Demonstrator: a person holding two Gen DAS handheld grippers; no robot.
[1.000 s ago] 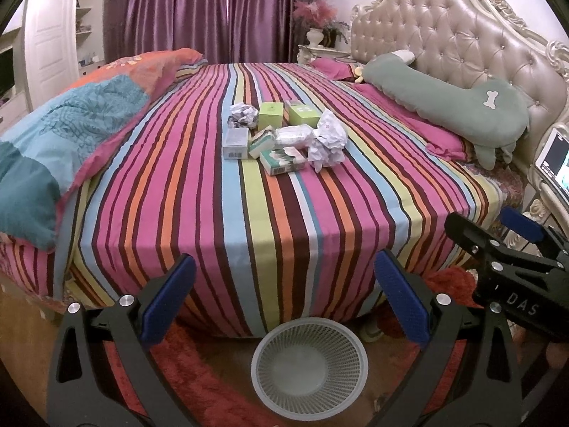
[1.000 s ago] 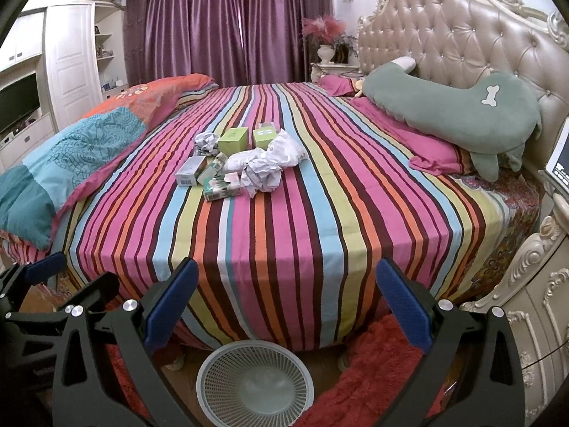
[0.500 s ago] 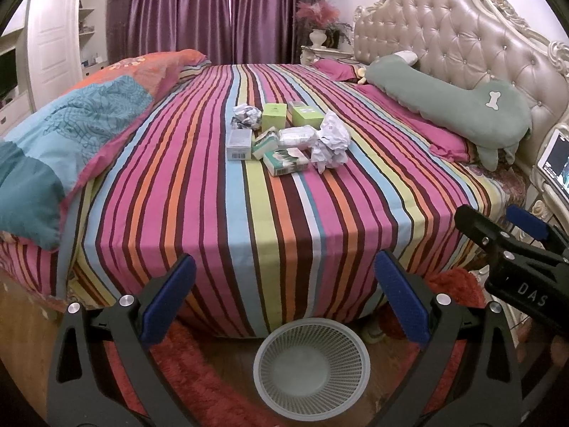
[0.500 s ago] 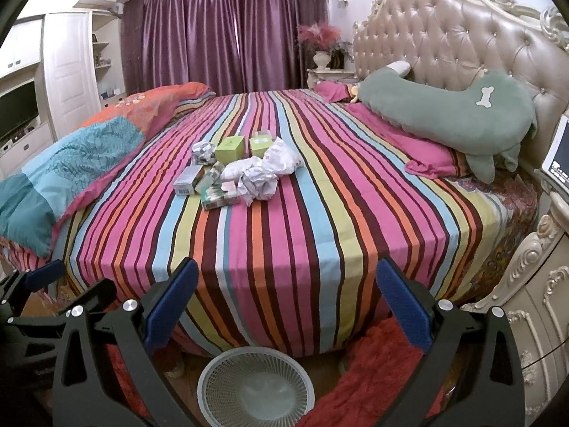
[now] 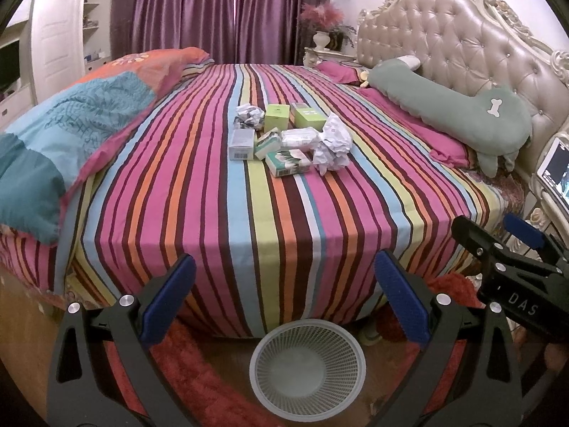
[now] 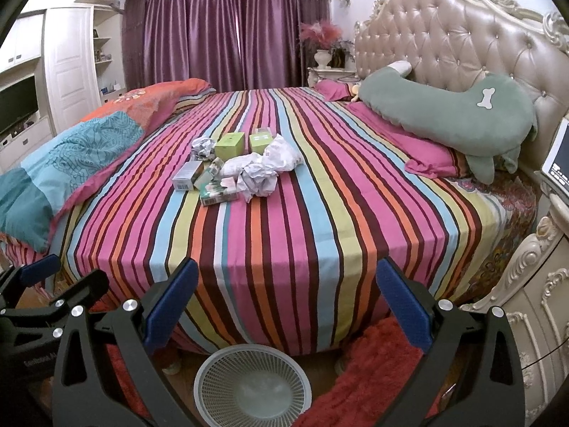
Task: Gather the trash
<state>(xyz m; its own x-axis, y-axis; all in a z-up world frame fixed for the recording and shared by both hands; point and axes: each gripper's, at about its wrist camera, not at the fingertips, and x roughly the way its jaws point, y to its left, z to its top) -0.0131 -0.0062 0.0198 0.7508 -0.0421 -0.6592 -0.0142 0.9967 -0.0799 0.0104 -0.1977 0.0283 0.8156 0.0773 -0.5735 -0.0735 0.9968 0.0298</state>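
A heap of trash lies in the middle of the striped bed [image 5: 284,213]: crumpled white paper [image 5: 332,146], a smaller paper ball [image 5: 248,114], two green boxes [image 5: 276,116], a grey box [image 5: 242,144] and a green-and-white carton [image 5: 288,163]. The same heap shows in the right wrist view, with the crumpled paper [image 6: 261,174] and the green boxes [image 6: 230,144]. A white mesh wastebasket [image 5: 307,366] stands empty on the floor at the bed's near edge, also in the right wrist view [image 6: 252,388]. My left gripper [image 5: 284,299] and right gripper [image 6: 286,302] are open, empty, and hover above the basket, far from the heap.
A folded teal and orange duvet [image 5: 81,131] lies on the bed's left side. A green dog-shaped pillow [image 5: 458,117] leans by the tufted headboard [image 5: 462,46]. A red rug [image 6: 373,373] covers the floor. A cream nightstand [image 6: 533,302] with a tablet stands at the right.
Both grippers have risen and tilted a little, so the bed and trash heap sit lower in view. Both stay open and empty.
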